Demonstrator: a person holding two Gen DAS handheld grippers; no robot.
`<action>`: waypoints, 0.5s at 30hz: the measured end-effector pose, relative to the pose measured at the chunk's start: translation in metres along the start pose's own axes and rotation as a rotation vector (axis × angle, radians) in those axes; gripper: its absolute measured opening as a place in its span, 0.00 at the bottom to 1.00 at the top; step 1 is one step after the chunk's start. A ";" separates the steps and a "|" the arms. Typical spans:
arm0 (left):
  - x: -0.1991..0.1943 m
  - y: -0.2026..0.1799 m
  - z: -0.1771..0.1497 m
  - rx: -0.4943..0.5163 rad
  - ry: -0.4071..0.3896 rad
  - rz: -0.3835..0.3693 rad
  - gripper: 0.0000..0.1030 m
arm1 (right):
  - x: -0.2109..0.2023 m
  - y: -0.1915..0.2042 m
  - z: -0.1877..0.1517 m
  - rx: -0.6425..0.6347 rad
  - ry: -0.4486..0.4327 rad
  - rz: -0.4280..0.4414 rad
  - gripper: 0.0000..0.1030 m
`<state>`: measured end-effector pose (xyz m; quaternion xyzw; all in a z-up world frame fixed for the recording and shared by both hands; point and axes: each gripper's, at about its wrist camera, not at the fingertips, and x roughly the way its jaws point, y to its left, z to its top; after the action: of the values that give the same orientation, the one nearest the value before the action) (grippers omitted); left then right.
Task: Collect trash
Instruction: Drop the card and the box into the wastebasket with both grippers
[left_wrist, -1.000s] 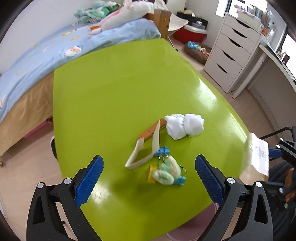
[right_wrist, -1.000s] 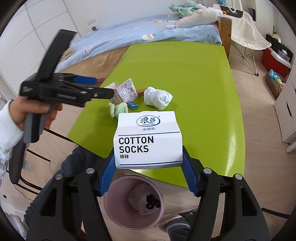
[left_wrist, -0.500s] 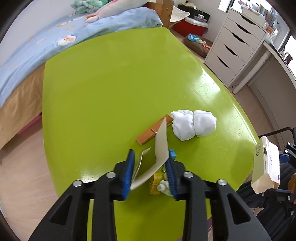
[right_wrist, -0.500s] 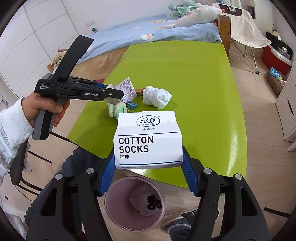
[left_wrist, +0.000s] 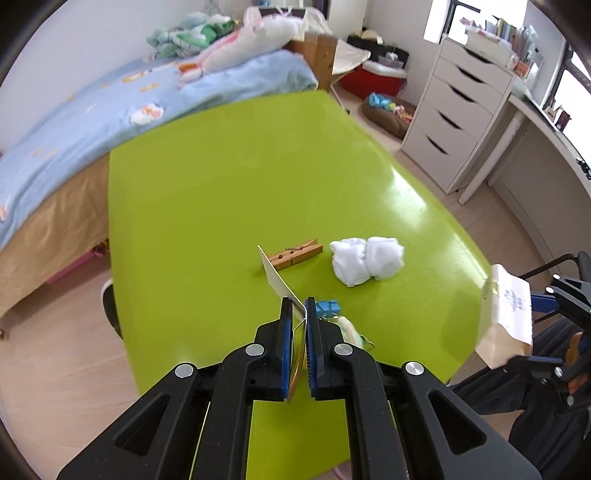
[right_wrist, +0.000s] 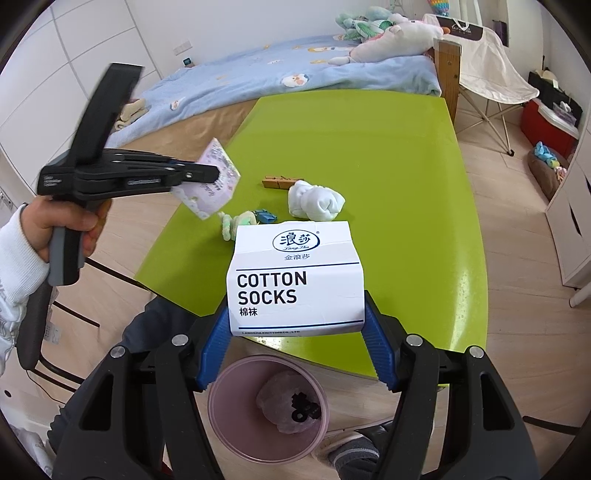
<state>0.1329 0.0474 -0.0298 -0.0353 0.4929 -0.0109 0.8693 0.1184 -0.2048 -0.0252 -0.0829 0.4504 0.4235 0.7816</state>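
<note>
Both grippers clamp trash over the green table (right_wrist: 369, 155).

The left gripper (left_wrist: 298, 314) is pinched on a flattened wrapper (right_wrist: 212, 181), held clear of the table at about 10 o'clock in the right view. The right gripper (right_wrist: 295, 325) squeezes a sock box (right_wrist: 295, 280) above a pink bin (right_wrist: 221, 406) at 6 o'clock; the bin holds a crumpled wad (right_wrist: 280, 398) and a small black item. On the table lie a clothespin (left_wrist: 295, 254), a white sock roll (left_wrist: 365, 260) and a blue clip (left_wrist: 327, 306).
</note>
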 end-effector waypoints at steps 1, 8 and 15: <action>-0.009 -0.002 -0.002 0.005 -0.015 0.000 0.07 | -0.002 0.001 0.000 -0.003 -0.003 -0.003 0.63; -0.059 -0.022 -0.034 0.031 -0.100 0.003 0.07 | -0.029 0.008 -0.006 0.000 -0.046 -0.023 0.63; -0.084 -0.047 -0.076 0.044 -0.129 -0.023 0.07 | -0.052 0.015 -0.023 -0.005 -0.062 -0.041 0.63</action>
<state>0.0255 0.0012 0.0063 -0.0223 0.4352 -0.0294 0.8996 0.0806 -0.2375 0.0055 -0.0811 0.4231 0.4110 0.8034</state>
